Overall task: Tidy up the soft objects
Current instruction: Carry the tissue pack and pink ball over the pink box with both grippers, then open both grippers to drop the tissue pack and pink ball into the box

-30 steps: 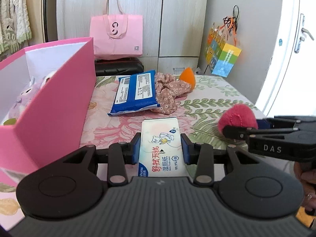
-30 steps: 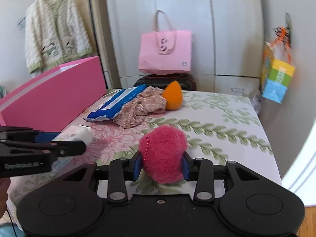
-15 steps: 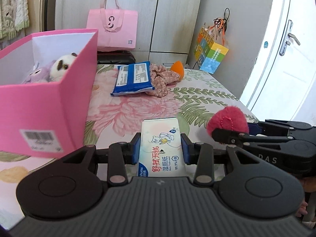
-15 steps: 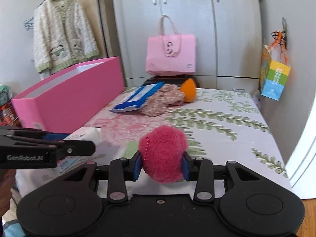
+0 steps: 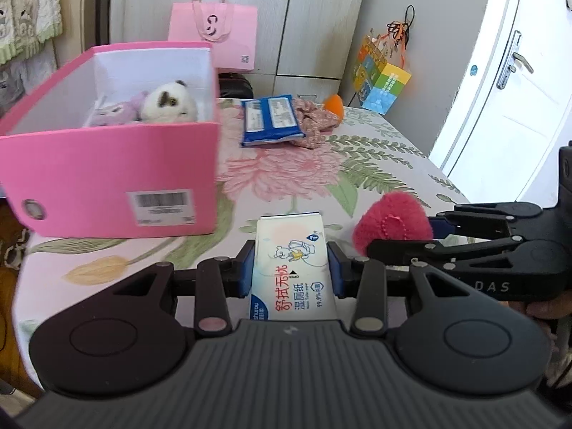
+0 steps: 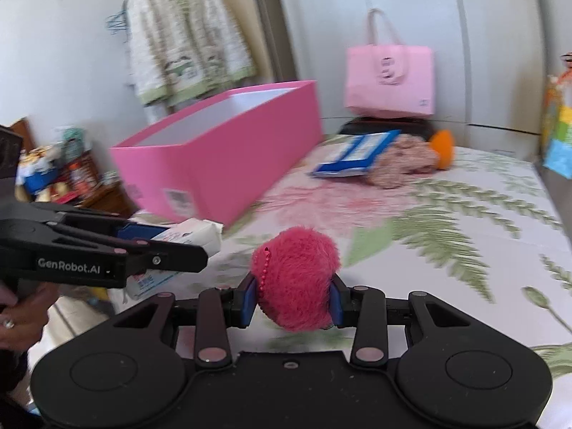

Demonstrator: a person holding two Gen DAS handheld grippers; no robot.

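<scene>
My left gripper (image 5: 291, 268) is shut on a white wet-wipe pack (image 5: 293, 271), held above the near edge of the flowered bed. My right gripper (image 6: 293, 296) is shut on a fluffy red pompom (image 6: 295, 279) with a bead chain; it shows at the right of the left wrist view too, as the red pompom (image 5: 393, 227). The open pink box (image 5: 107, 175) stands ahead to the left, with a panda plush (image 5: 168, 105) and a purple plush (image 5: 114, 112) inside. Farther back lie a blue wipe pack (image 5: 270, 119), a floral scrunchie (image 5: 314, 125) and an orange sponge (image 5: 334, 103).
The flowered bed sheet (image 5: 357, 164) stretches ahead. A pink tote bag (image 5: 214, 37) stands on a dark case behind the bed, before white cupboards. A coloured gift bag (image 5: 382, 78) hangs on the right wall near a white door. A cardigan (image 6: 186, 50) hangs at the left, with clutter below.
Both grippers have drawn back and risen, each keeping its object. The pink box has come fully into view, and its inside with the plush toys now shows.
</scene>
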